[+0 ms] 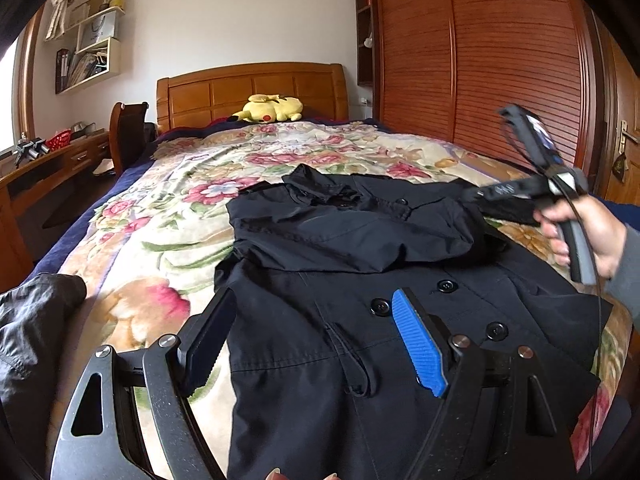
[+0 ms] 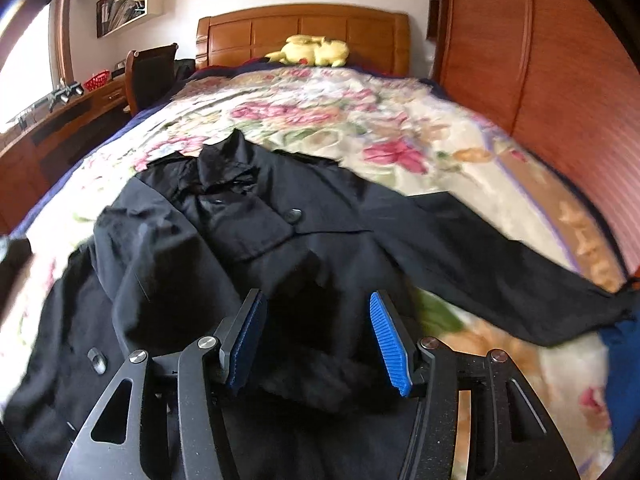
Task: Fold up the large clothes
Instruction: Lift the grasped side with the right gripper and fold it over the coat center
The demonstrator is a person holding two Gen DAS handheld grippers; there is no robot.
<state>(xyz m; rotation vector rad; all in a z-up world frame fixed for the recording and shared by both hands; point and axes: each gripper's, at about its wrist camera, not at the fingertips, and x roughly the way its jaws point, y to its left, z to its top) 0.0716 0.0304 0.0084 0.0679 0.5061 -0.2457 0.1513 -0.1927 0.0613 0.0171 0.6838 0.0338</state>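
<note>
A bed (image 1: 132,216) under a floral quilt carries a dark double-breasted coat (image 1: 360,300), spread front-up with its long axis running from the collar toward the headboard down to the hem by the cameras; one sleeve is already folded across the chest, while the other sleeve (image 2: 500,264) stretches flat out toward the wardrobe side. That outstretched sleeve lies off to the right of the right gripper (image 2: 318,340), which is much the nearer hand to it and hovers over the chest with jaws spread and nothing pinched. The left gripper (image 1: 316,340) hangs over the coat's lower front, jaws wide and empty.
</note>
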